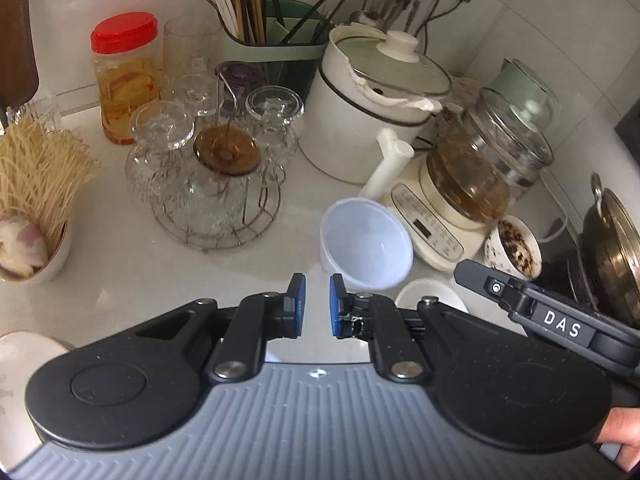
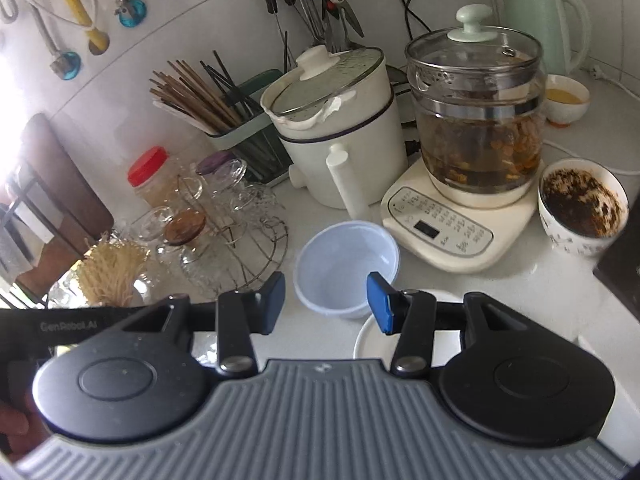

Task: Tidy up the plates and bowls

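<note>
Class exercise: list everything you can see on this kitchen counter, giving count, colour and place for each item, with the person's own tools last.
Plastic bowl: one, pale blue-white, counter centre.
Plate: one, white, beside the bowl.
Cooker pot: one, white, behind the bowl.
Glass kettle: one, clear, on cream base.
Dirty bowl: one, white, right.
Jar: one, red lid, back left.
Glasses rack: one, wire, left.
Chopstick holder: one, green, back.
Left gripper: jaws shut, empty.
Right gripper: jaws open, empty.

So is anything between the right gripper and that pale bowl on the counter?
Nothing visible. The right gripper is open and empty, and the pale bowl sits just ahead of its fingertips on bare counter, with the small white plate beside it.
</note>
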`<control>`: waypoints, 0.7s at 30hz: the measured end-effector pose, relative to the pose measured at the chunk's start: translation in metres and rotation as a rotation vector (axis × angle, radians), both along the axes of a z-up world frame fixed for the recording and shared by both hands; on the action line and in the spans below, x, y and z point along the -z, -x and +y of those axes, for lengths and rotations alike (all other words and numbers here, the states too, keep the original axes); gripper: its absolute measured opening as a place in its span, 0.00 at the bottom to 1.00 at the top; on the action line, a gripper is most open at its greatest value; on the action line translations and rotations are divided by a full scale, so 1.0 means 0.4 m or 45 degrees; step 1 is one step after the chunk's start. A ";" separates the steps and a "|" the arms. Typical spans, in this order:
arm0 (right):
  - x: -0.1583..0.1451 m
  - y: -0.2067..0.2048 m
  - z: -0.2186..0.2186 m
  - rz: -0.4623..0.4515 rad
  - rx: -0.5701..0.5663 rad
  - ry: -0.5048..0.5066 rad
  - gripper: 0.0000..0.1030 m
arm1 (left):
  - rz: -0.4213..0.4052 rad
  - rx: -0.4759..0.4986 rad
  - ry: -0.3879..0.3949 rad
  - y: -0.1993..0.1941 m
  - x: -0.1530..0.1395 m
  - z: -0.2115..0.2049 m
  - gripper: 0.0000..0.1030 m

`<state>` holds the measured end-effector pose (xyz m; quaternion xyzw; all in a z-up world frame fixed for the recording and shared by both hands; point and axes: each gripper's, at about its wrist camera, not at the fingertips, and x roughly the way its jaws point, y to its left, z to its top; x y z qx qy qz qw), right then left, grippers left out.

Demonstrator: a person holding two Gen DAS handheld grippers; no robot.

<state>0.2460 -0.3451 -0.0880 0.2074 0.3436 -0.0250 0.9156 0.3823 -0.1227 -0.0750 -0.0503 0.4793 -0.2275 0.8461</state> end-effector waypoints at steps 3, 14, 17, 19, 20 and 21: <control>0.015 -0.041 -0.023 0.027 -0.018 0.001 0.47 | 0.028 -0.027 0.002 -0.043 0.020 -0.018 0.13; 0.129 -0.181 -0.093 0.195 -0.056 -0.059 0.47 | 0.171 -0.080 -0.007 -0.153 0.136 -0.071 0.37; 0.158 -0.212 -0.105 0.230 -0.059 -0.078 0.47 | 0.204 -0.079 -0.026 -0.180 0.167 -0.087 0.37; 0.174 -0.228 -0.110 0.246 -0.068 -0.085 0.47 | 0.220 -0.078 -0.021 -0.196 0.181 -0.099 0.37; 0.184 -0.236 -0.111 0.261 -0.072 -0.085 0.47 | 0.225 -0.076 -0.008 -0.205 0.189 -0.104 0.37; 0.192 -0.244 -0.113 0.279 -0.075 -0.091 0.47 | 0.235 -0.075 -0.001 -0.212 0.196 -0.107 0.37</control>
